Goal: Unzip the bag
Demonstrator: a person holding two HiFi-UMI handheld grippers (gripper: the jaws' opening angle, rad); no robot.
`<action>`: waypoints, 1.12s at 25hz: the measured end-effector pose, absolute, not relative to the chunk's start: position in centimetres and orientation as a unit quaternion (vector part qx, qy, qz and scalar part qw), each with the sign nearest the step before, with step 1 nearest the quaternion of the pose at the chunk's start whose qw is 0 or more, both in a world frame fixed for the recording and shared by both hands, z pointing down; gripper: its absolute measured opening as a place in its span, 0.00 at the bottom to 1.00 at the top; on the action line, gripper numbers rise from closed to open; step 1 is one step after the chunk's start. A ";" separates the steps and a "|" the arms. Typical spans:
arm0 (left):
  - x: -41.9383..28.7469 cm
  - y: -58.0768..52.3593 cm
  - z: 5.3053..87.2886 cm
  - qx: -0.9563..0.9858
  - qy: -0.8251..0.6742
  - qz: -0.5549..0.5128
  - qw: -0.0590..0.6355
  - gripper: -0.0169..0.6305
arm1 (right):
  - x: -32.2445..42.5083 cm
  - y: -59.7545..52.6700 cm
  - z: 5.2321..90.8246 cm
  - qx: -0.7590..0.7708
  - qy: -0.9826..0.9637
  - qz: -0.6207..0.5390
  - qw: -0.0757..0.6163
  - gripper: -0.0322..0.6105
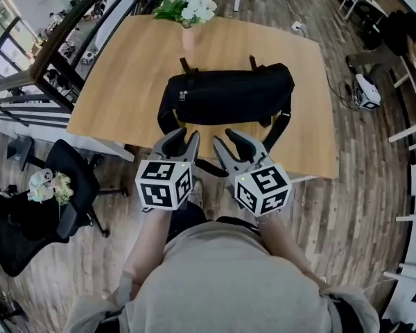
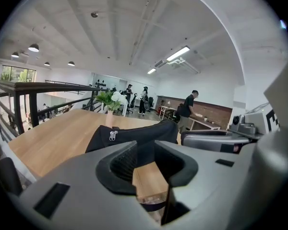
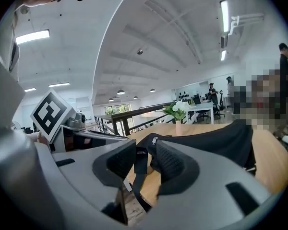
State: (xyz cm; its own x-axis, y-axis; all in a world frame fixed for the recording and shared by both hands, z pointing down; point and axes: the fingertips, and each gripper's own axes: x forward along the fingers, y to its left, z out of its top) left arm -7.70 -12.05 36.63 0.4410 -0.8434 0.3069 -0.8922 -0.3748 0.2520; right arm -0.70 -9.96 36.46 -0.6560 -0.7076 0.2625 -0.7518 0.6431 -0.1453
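A black bag [image 1: 229,96] lies across the middle of the wooden table [image 1: 118,96], with its silver zipper pull [image 1: 184,96] at the left end. One strap [image 1: 281,127] hangs over the front edge. Both grippers hover side by side at the table's front edge, short of the bag. My left gripper [image 1: 182,139] is open, and only tabletop shows between its jaws [image 2: 145,159]. Beyond them I see the bag [image 2: 134,138] and the pull [image 2: 113,135]. My right gripper [image 1: 229,139] is open too [image 3: 145,162]. A hanging strap [image 3: 137,169] shows in its gap, untouched by the pads.
A vase of white flowers [image 1: 191,19] stands at the table's far edge behind the bag. A black office chair [image 1: 62,186] sits left of the table, beside a railing [image 1: 76,33]. People [image 2: 187,109] stand far off in the room.
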 end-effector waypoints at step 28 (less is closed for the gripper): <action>-15.8 -25.7 39.7 0.829 -0.504 0.096 0.222 0.28 | -7.1 -24.2 37.7 0.434 -0.884 0.058 0.163 0.24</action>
State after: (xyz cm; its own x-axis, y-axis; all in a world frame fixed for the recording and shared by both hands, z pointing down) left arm -15.76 -25.74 39.69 0.4729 -0.7938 0.3825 -0.8787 -0.3927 0.2715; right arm -7.10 -24.17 37.66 -0.5710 -0.7480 0.3383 -0.7859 0.6172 0.0382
